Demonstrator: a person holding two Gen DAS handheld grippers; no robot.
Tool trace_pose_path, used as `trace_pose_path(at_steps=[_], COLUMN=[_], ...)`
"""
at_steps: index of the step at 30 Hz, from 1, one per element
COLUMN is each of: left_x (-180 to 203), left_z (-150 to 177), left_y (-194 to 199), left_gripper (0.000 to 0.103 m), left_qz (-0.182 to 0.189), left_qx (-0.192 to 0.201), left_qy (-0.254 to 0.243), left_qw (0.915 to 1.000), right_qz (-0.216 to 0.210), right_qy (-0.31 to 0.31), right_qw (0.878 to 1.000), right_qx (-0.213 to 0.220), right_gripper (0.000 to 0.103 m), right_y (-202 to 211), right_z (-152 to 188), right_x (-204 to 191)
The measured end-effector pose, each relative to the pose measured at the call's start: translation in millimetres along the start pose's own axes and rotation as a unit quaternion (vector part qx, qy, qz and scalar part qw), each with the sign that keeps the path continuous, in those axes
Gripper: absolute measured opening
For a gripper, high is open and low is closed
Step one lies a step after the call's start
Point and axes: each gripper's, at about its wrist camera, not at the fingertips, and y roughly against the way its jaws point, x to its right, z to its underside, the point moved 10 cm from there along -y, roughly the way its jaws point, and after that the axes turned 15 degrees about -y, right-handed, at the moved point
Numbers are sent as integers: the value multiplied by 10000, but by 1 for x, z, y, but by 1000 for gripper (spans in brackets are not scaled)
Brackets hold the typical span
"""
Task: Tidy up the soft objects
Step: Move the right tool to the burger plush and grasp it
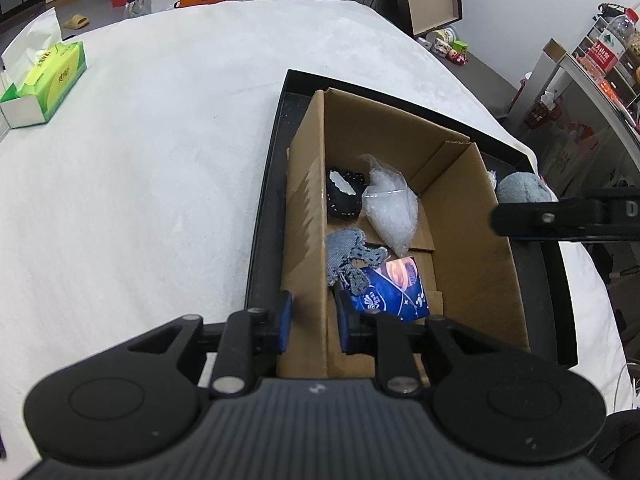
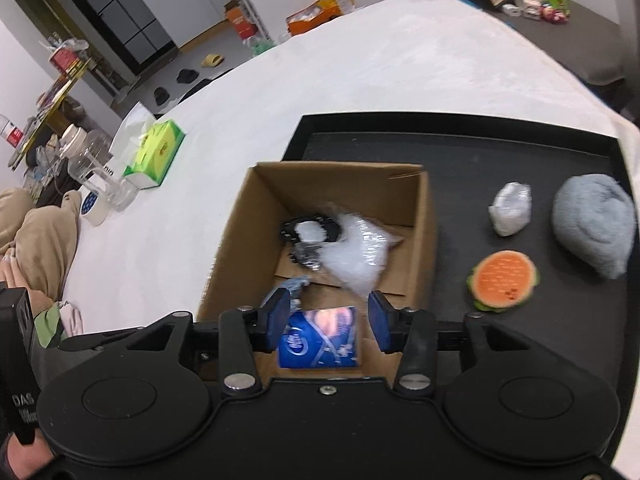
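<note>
The cardboard box [image 1: 400,216] stands inside the black tray [image 1: 264,216], against the tray's left rim, and holds the soft objects already gathered: a blue tissue pack [image 1: 394,290] at the box's near end, a grey knitted cloth [image 1: 348,256] just beside it toward the left wall, a clear plastic bag [image 1: 390,208] at mid-floor, and a black spotted item [image 1: 344,196] touching the bag on its left. Outside the box, on the tray floor to the box's right, you see a small white-wrapped bundle [image 2: 510,210], a grey fluffy ball [image 2: 594,226] farther right, and an orange burger-shaped toy [image 2: 504,280] nearer to you than both. Your left gripper [image 1: 312,322] straddles the box's left wall at its near end, one blue pad outside and one inside; its fingers [image 1: 285,320] stand apart and do not visibly pinch the wall. Your right gripper [image 2: 328,320] hangs over the box's near end above the tissue pack, its fingers [image 2: 378,320] apart and empty. The tray rests on the white bench [image 1: 140,200]; well left of the box on that bench lies a green tissue box [image 1: 44,84], with a clear jar [image 2: 100,176] near it.
</note>
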Motion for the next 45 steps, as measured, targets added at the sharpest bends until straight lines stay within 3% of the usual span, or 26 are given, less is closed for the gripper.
trace_pose_path(at_steps=[8,15,19,32,45], left_x=[3,8,12,20,28], left_z=[-3,-8,-11,-18,-28], left_y=[0,-2,-3,-14,-22], left_gripper=[37,72,80,84,86], left_qz=[-102,-219,-289,-439,-554], left_qx=[-106,-166,-218,-374,-468], left_qy=[-40,-157,-268,-426,-621], left_qw=[9999,9995,9990,9974,9954], right_qz=[128,236,298,552,893], right_qy=[-176,-351,-461,-639,-759], right_qw=[9995,9986,9978,9952,9924], right_qx=[211,325,378,498,385], right_gripper=[50,56,58,82,89], right_y=[18,24,23,8,-33], right_z=[-7,-12,-15,-24,-28], right_x=[32,57,71,106,136])
